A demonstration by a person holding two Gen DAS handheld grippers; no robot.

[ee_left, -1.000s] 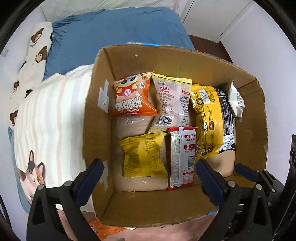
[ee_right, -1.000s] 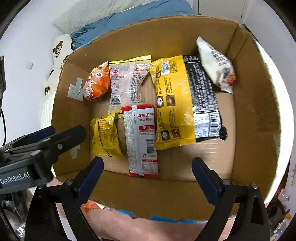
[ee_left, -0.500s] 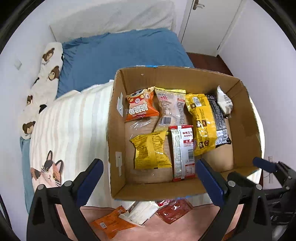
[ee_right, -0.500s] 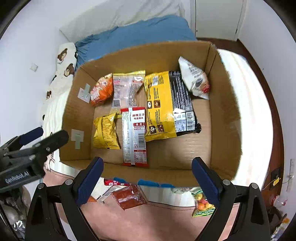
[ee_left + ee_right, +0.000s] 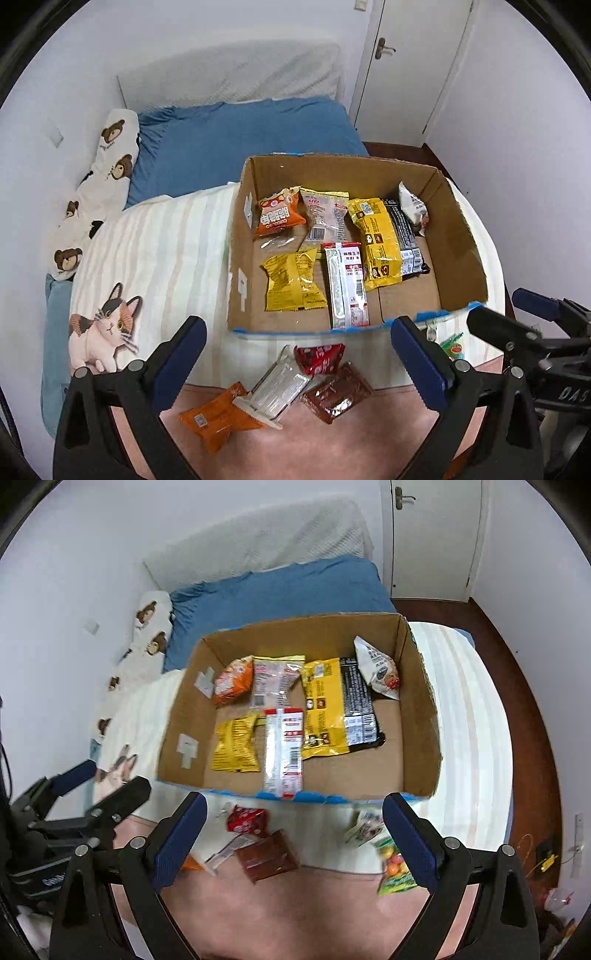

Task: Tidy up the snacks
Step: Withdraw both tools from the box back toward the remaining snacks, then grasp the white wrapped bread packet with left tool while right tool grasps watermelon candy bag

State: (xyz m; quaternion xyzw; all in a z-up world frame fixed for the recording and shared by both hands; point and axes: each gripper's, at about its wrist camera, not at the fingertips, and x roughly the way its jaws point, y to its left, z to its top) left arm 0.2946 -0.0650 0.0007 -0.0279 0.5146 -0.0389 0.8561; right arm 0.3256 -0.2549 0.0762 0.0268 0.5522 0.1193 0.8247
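Note:
An open cardboard box [image 5: 461, 236] [image 5: 421, 716] stands on the bed and holds several snack packets in orange, yellow, red-white and black wrappers. Loose snacks lie in front of it: an orange packet [image 5: 218, 419], a clear packet [image 5: 277, 387], a small red packet [image 5: 319, 356] [image 5: 245, 818] and a brown packet [image 5: 338, 391] [image 5: 267, 856]. A white packet [image 5: 364, 827] and a green candy bag [image 5: 397, 867] lie to the right. My left gripper [image 5: 299, 363] and my right gripper [image 5: 291, 843] are open and empty, above the loose snacks.
The bed has a striped cream blanket [image 5: 159, 243] with a cat print [image 5: 103, 328], a blue sheet [image 5: 240, 136] and a bear-print pillow [image 5: 110, 158]. A pink cover [image 5: 295, 915] lies at the near edge. A white door [image 5: 413, 62] and dark wood floor [image 5: 532, 716] are at the right.
Both grippers have pulled back and up from over the box. The loose snacks in front of the box have come into view. Both grippers stay open.

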